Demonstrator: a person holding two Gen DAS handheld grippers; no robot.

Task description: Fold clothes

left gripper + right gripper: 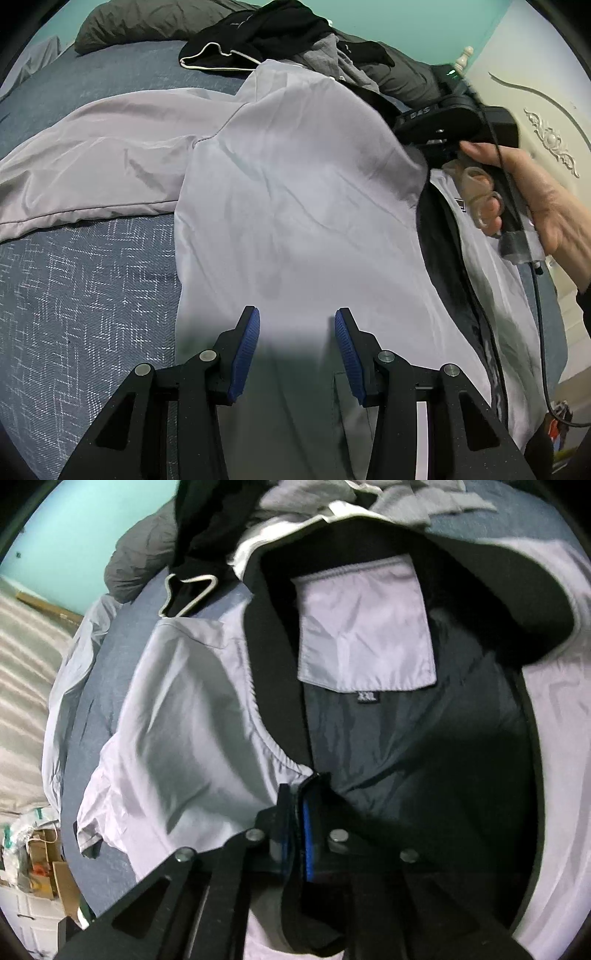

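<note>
Both blue-padded fingers (pixel 245 354) of the left gripper (pixel 297 350) stand wide apart, holding nothing, and hover low over the pale grey jacket (pixel 295 206) spread on the blue patterned bedspread (pixel 85 280). One sleeve (pixel 92 173) of the jacket stretches out to the left across the bed.

At the right of the left wrist view, the person's right hand (pixel 535 199) wraps the handle of the right gripper (pixel 297 808) and holds it raised, tilted toward the jacket's front edge. The right wrist view shows its fingers pressed together on the black-trimmed edge of the jacket by the collar, lifting that front panel so the dark lining (pixel 406 746) and an XXL size tag (pixel 368 698) are exposed.

A heap of dark clothes (pixel 266 33) lies beyond the jacket, near a grey pillow (pixel 147 22).
</note>
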